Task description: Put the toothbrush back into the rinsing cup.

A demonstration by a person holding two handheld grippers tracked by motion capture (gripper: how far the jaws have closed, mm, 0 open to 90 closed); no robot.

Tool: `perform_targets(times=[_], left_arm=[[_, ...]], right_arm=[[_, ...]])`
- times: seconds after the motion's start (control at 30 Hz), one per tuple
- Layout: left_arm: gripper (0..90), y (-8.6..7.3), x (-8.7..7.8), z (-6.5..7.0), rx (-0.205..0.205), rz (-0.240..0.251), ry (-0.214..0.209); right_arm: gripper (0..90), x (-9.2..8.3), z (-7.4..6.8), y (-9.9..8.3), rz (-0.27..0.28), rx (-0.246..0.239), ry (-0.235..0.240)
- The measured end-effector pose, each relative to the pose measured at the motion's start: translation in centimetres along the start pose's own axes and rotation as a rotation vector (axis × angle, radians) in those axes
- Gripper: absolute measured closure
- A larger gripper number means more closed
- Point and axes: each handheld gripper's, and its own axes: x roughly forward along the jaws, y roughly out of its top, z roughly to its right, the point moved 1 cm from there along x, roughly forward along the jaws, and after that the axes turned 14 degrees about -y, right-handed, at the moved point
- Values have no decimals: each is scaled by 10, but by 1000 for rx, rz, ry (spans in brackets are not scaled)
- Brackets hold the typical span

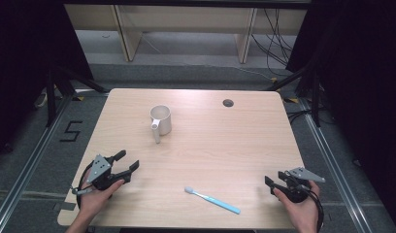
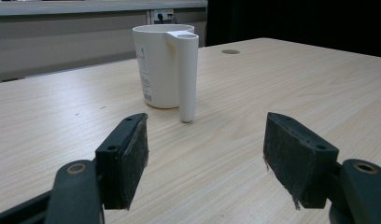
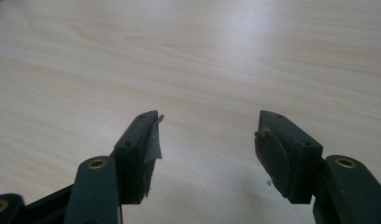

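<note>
Our right claw (image 1: 275,184) rests at the counter's (image 1: 235,141) near right corner, jaws spread and empty. Just to its left lies the blue toothbrush (image 1: 213,199), long axis running toward that claw, bristles away. Our left claw (image 1: 126,161), also spread and empty, faces the white cup (image 1: 161,120). We judge the right claw nearer the toothbrush.

A black numeral "5" (image 1: 71,131) is marked on the grey floor (image 1: 41,160) to the left of the counter (image 1: 244,141), seen in the high view. In the left gripper view, the white measuring cup (image 2: 163,65) carries a printed scale and a small block of print (image 2: 144,77) down its side, running toward the base; the marks are too small and blurred to read. No other writing can be made out.
</note>
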Motion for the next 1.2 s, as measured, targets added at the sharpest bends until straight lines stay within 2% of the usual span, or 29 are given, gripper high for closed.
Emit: perform_targets(times=[0.03, 0.07, 0.1, 0.13, 0.17, 0.2, 0.23, 0.3, 0.37, 0.4, 0.43, 0.47, 0.5, 0.57, 0.6, 0.63, 0.67, 0.7, 0.73, 0.77, 0.83, 0.9, 0.93, 0.97, 1.0, 1.07, 1.13, 1.2], left_arm=[[302, 1, 1, 0, 7, 12, -9], [302, 3, 0, 0, 13, -2, -3], [302, 4, 0, -1, 20, -3, -2], [302, 5, 0, -1, 21, 16, -3], [301, 6, -1, -1, 19, 2, 5], [301, 6, -1, -1, 19, 2, 5], [303, 6, -2, -2, 14, 10, 7], [303, 6, -3, -2, 15, 16, 7], [303, 7, -4, -2, 18, 7, 10], [303, 7, -4, -3, 21, 26, 4], [303, 7, -6, -2, 12, 11, 14], [303, 6, -6, -2, 15, 16, 13], [305, 6, -7, -2, 17, 14, 13], [305, 5, -8, -2, 26, 11, 11], [307, 5, -8, -3, 32, 10, 9], [307, 5, -9, -3, 31, 10, 9], [307, 5, -9, -3, 30, 13, 11], [307, 5, -9, -3, 30, 13, 11], [307, 5, -8, -3, 31, 24, 9], [308, 4, -9, -3, 31, 18, 10], [308, 4, -9, -4, 31, 6, 14], [308, 3, -7, -5, 28, 19, 10], [308, 2, -8, -5, 25, 4, 15], [308, 2, -7, -5, 25, -2, 14], [308, 1, -5, -6, 28, 13, 7], [308, 1, -5, -6, 29, 11, 7], [308, 2, -6, -5, 28, 11, 9], [308, 2, -8, -5, 26, -2, 16]], right_arm=[[403, 0, 1, 1, 2, -37, -7], [402, -1, 0, 2, -10, -52, -8], [401, -3, -3, 2, -22, -36, -1], [399, -4, -1, 4, -26, -80, -9], [397, -4, -4, 4, -46, -50, 18], [394, -5, -3, 6, -74, -83, 7], [394, -4, -2, 7, -80, -107, 9], [394, -5, -4, 9, -100, -125, 13], [395, -4, -6, 9, -89, -129, 13], [394, -6, -7, 12, -135, -171, 33], [398, -7, -9, 12, -159, -185, 37], [406, -7, -11, 13, -181, -198, 50], [416, -6, -12, 14, -175, -231, 50], [429, -5, -17, 16, -193, -262, 75], [441, -5, -19, 17, -207, -293, 96], [450, -7, -26, 17, -248, -254, 100], [466, -8, -28, 18, -263, -278, 107], [466, -8, -28, 18, -263, -278, 107], [481, -7, -27, 21, -261, -328, 117], [508, -9, -30, 27, -278, -400, 140], [518, -12, -35, 31, -339, -409, 162], [523, -11, -37, 36, -362, -477, 158], [523, -12, -39, 37, -413, -483, 154], [522, -10, -39, 38, -404, -534, 163], [520, -10, -43, 38, -458, -527, 151], [531, -7, -44, 41, -461, -611, 178], [535, -8, -48, 41, -490, -619, 170], [542, -8, -51, 43, -501, -651, 178]])
